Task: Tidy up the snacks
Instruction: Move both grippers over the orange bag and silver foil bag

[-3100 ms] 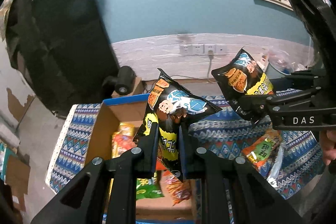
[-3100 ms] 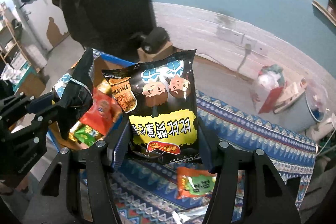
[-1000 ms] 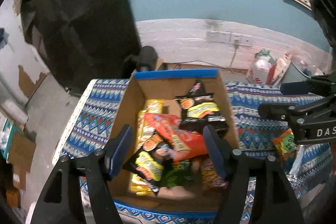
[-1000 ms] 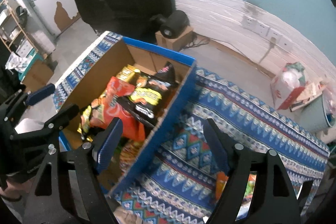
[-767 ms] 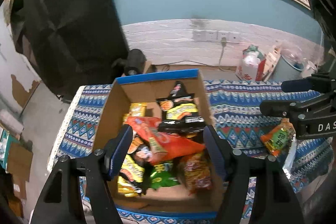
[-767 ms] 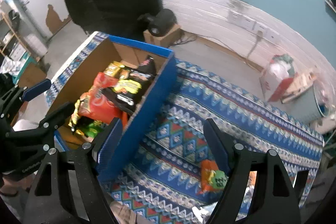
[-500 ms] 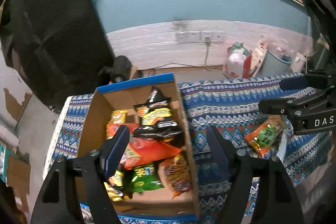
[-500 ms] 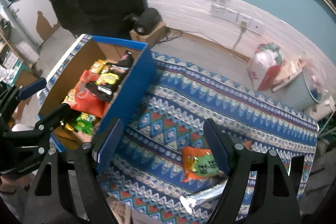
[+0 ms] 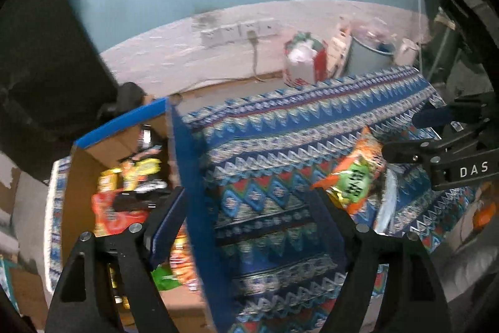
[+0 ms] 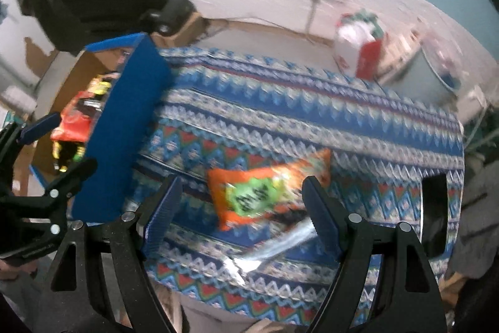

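The left gripper is empty, its two black fingers spread wide; the jaws have just been opening further, with nothing between them. It hangs over the right-hand blue wall of a cardboard box and the patterned cloth beside it. The right gripper is also spread wide and empty. It points down at an orange snack packet with a green label, which lies flat on the cloth; in this view the packet sits between the two finger tips, but the pads do not touch it.

A silver wrapper lies just below the orange packet, partly under it, near the front edge of the table. In the left wrist view the same orange packet shows at the right, with the right gripper's black frame just beside it.

The blue-edged cardboard box stands at the left end of the table. Inside it lie several snack bags: a red-orange bag, a black and yellow bag above it, and green and yellow packets lower down, blurred.

The table is covered by a blue, white and red zigzag tablecloth. Behind it are a pale plank-patterned wall strip with power sockets, a teal wall, and a red and white bag on the floor. Both views are blurred.
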The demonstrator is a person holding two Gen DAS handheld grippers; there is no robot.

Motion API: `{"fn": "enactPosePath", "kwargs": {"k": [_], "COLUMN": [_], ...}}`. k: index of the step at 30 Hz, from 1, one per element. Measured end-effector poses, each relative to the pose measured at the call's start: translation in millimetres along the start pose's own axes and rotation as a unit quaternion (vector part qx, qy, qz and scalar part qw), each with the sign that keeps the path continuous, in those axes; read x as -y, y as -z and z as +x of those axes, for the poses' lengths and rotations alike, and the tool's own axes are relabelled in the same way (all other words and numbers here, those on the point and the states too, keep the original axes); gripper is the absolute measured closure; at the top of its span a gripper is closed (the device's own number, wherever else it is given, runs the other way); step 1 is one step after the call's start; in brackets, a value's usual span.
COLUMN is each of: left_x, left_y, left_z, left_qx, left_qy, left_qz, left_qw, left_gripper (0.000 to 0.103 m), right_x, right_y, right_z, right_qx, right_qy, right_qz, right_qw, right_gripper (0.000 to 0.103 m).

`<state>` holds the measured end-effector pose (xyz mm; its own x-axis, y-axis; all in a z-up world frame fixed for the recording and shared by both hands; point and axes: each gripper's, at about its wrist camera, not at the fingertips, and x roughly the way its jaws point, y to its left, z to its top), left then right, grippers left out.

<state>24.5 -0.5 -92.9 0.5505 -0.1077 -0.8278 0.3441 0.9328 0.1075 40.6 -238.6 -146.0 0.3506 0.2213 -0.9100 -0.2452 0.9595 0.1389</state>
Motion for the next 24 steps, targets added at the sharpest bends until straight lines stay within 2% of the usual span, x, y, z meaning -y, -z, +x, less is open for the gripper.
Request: {"fn": "enactPosePath", "kwargs": {"k": [8,12,21,24], "left_x": [43,56,65,68], "left_y": [7,9,10,8], "left_z": [26,42,71,80], "left_qx": [-0.021,-0.036,-0.068,-0.074], "left_qy": [0.005,0.010,0.023,0.025], "left_qz": [0.059,0.076,0.070,0.073], "left_qw": [0.9980,0.9964,0.9950,0.9942], "left_gripper": [0.022,0.022,0.022,0.022], "right_x": [32,41,66,78], "right_y": [32,44,61,67], "right_z": [24,40,76,88], "right_qx": [-0.047,-0.069,-0.110,-0.125], "right_qy": [0.002,0.019,0.023,0.012], "right_qz": [0.057,0.073,0.125,0.153], "right_qw": [0.997,0.995,0.986,0.980], "right_gripper": [0.024,0.024,0.024,0.024]}}
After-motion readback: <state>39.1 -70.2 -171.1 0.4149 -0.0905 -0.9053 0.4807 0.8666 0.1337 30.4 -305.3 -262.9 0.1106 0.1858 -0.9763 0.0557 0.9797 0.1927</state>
